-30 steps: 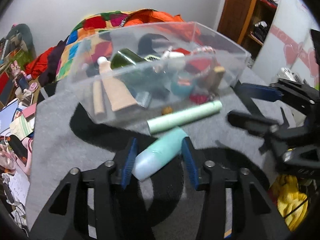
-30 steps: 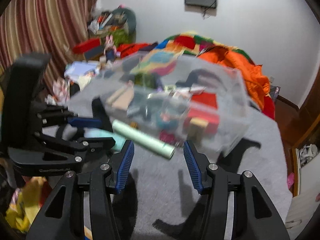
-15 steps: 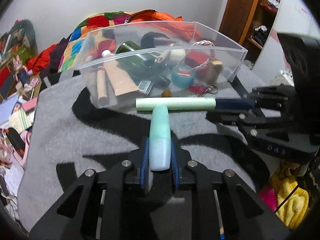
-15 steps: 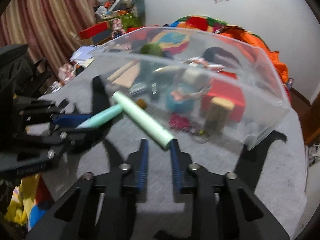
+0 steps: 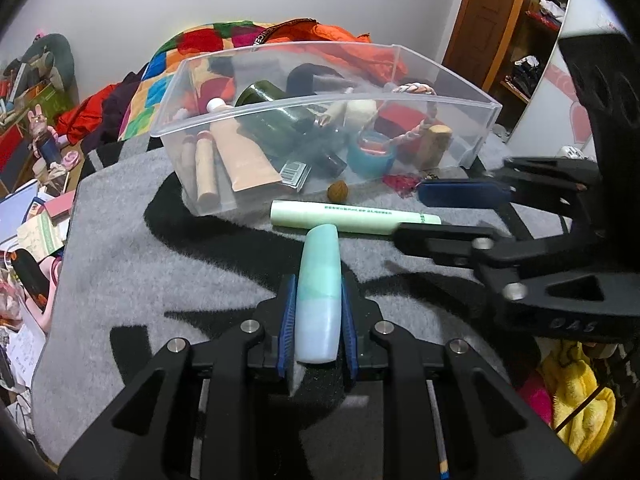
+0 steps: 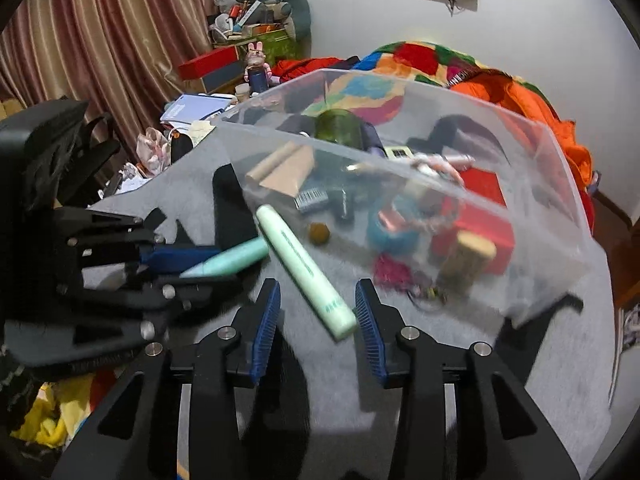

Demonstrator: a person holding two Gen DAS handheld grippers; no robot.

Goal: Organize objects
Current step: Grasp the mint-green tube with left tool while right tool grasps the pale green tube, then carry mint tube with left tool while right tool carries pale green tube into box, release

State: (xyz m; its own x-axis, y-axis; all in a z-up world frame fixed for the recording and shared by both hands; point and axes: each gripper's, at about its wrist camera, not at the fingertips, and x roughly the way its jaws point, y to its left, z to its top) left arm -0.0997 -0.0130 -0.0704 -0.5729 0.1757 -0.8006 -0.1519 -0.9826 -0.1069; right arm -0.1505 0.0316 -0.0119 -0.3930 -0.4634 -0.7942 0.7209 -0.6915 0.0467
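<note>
My left gripper (image 5: 318,320) is shut on a teal bottle (image 5: 319,292), whose far end touches a pale green tube (image 5: 352,218) lying on the grey mat. The teal bottle (image 6: 228,262) also shows in the right wrist view, held by the left gripper (image 6: 176,266). My right gripper (image 6: 316,320) is open, its pads on either side of the near end of the green tube (image 6: 306,270), not touching it. In the left wrist view the right gripper (image 5: 432,214) straddles the tube's right end. A clear plastic bin (image 5: 472,112) with several items stands just behind.
The grey mat (image 5: 140,264) has black patches. A walnut-like ball (image 5: 337,191) and a red tassel (image 5: 400,182) lie near the bin. A colourful quilt (image 6: 416,58) lies behind. Clutter (image 5: 28,216) sits on the left and a yellow cloth (image 5: 576,396) at lower right.
My right gripper has opened from around the green tube's end. My left gripper closed on the teal bottle a second ago and still holds it.
</note>
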